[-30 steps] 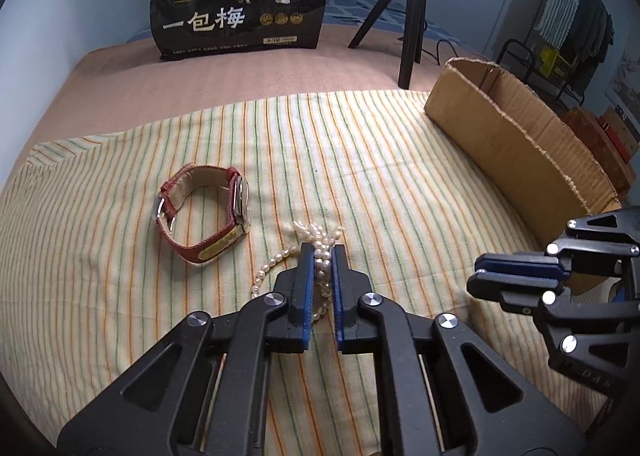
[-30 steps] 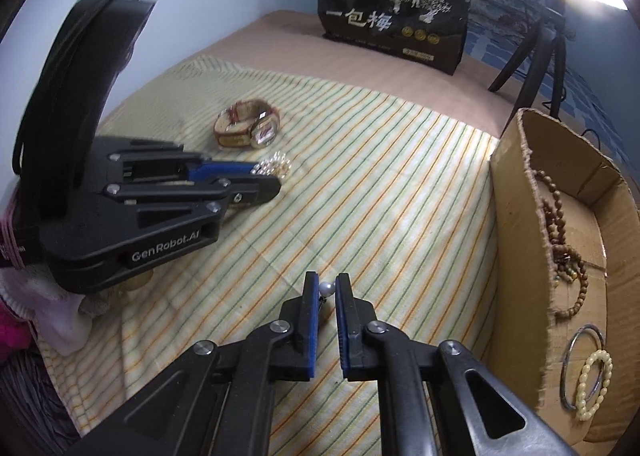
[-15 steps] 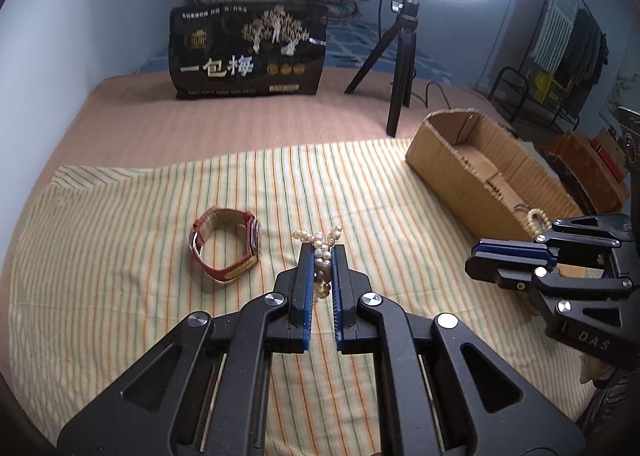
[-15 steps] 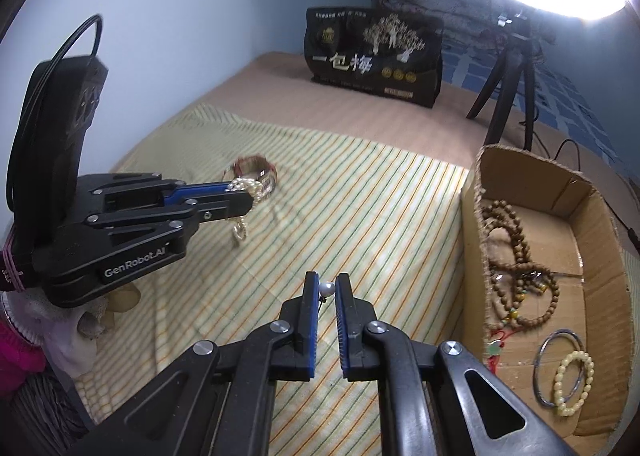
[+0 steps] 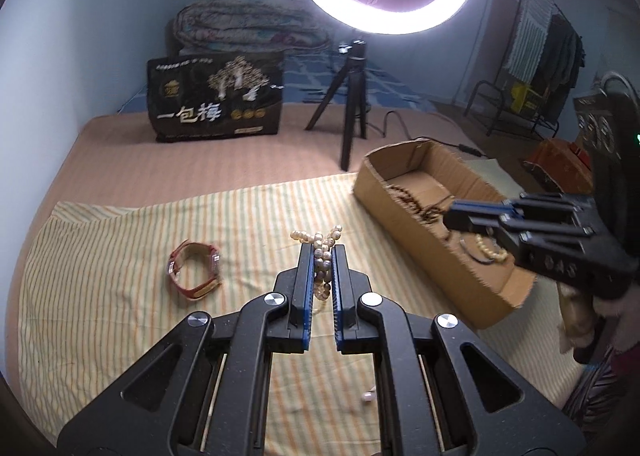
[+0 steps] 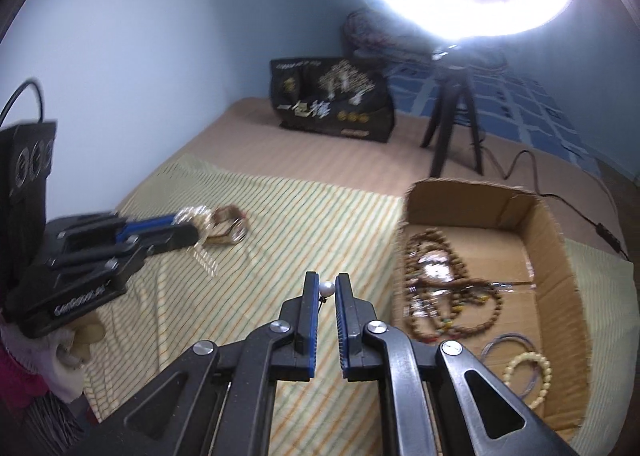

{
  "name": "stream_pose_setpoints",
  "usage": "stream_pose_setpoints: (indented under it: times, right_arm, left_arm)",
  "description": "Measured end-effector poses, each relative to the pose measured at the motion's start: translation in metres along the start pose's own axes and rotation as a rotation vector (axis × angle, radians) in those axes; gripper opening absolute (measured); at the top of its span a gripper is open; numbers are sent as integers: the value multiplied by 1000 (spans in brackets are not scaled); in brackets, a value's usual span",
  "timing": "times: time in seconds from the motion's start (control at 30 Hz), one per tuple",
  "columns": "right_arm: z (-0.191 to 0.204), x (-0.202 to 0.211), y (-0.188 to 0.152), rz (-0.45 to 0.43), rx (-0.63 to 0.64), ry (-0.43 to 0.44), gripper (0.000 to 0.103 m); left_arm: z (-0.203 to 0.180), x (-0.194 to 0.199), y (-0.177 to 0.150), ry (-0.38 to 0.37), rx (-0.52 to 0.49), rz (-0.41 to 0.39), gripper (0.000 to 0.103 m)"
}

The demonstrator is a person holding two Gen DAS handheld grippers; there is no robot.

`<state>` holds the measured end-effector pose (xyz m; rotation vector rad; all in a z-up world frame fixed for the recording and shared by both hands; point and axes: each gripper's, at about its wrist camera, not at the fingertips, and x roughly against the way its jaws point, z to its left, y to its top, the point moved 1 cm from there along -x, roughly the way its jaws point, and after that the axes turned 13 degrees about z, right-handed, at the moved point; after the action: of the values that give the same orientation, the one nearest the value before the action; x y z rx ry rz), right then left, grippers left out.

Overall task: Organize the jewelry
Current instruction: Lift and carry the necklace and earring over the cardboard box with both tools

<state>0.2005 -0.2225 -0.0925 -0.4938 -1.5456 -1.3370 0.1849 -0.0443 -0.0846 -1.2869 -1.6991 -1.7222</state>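
Note:
My left gripper (image 5: 322,252) is shut on a bunched pearl necklace (image 5: 320,246) and holds it in the air above the striped cloth (image 5: 120,256); it also shows in the right wrist view (image 6: 188,230) with the necklace (image 6: 196,216) blurred. My right gripper (image 6: 326,281) is shut on a small pearl earring (image 6: 327,289) near the cardboard box (image 6: 548,216); it shows in the left wrist view (image 5: 452,214) over the box (image 5: 408,216). A red-strap watch (image 5: 195,269) lies on the cloth, also seen in the right wrist view (image 6: 230,226).
The box holds wooden bead strands (image 6: 448,292), a metal bangle (image 6: 510,356) and a cream bead bracelet (image 6: 528,368). A small pearl piece (image 5: 368,396) lies on the cloth. A ring light tripod (image 5: 348,108) and black bag (image 5: 216,100) stand behind.
Both grippers have risen well above the cloth. The left lifted the pearl necklace off the cloth. The right moved toward the box with the earring.

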Motion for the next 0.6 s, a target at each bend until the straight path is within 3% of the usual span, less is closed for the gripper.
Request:
stream_pose_setpoints:
  times: [0.6]
  right_arm:
    - [-82,43,16,-102,-141,-50,6]
  left_arm:
    - [-88,-3,18,-133,-88,-7,6]
